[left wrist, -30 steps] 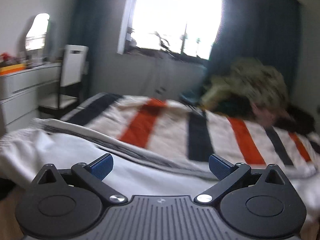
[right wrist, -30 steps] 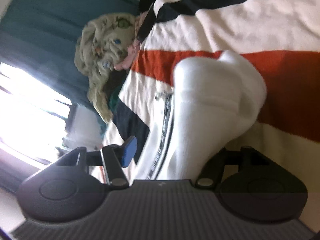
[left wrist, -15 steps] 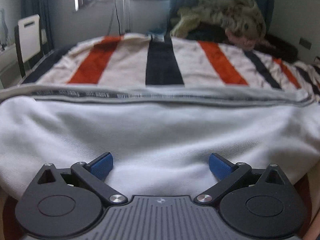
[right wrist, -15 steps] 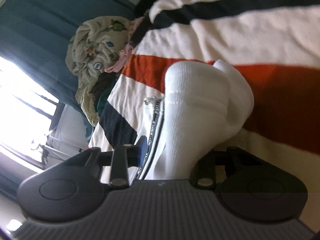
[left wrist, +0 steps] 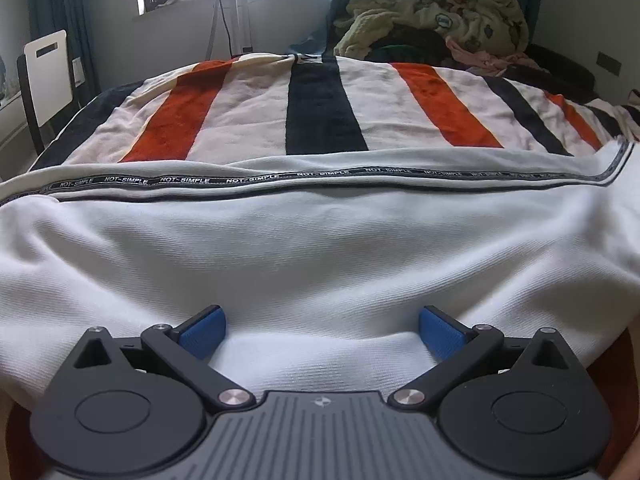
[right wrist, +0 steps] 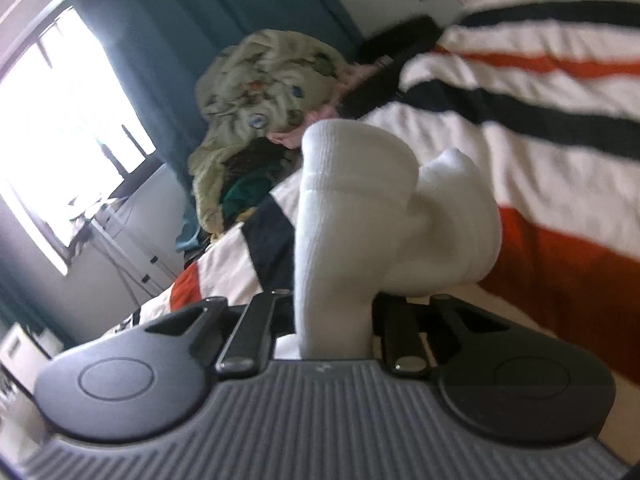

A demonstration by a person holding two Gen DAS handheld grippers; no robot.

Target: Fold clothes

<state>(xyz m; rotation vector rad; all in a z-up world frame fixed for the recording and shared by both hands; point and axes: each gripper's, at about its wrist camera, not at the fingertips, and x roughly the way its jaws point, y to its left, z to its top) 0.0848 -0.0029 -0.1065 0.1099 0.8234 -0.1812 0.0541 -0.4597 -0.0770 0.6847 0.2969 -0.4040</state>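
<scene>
A white garment (left wrist: 320,248) with a black lettered stripe (left wrist: 280,178) lies spread across the near part of the striped bedspread (left wrist: 324,112). My left gripper (left wrist: 322,330) stands open low over its near edge, blue pads (left wrist: 204,330) wide apart with cloth bulging between them. In the right wrist view my right gripper (right wrist: 332,316) is shut on a bunched ribbed end of the white garment (right wrist: 360,208), which rises in a thick fold above the fingers. The camera is rolled, so the bedspread (right wrist: 540,152) runs slanted behind it.
A heap of yellowish and dark clothes (left wrist: 444,8) sits at the far end of the bed, and the clothes heap (right wrist: 260,92) also shows in the right wrist view. A white chair (left wrist: 46,68) stands at the left by the window wall. Dark curtains (right wrist: 180,40) flank the window.
My left gripper dropped from looking across the room to low over the white garment, still open. My right gripper closed from open onto the bunched white cloth and rolled.
</scene>
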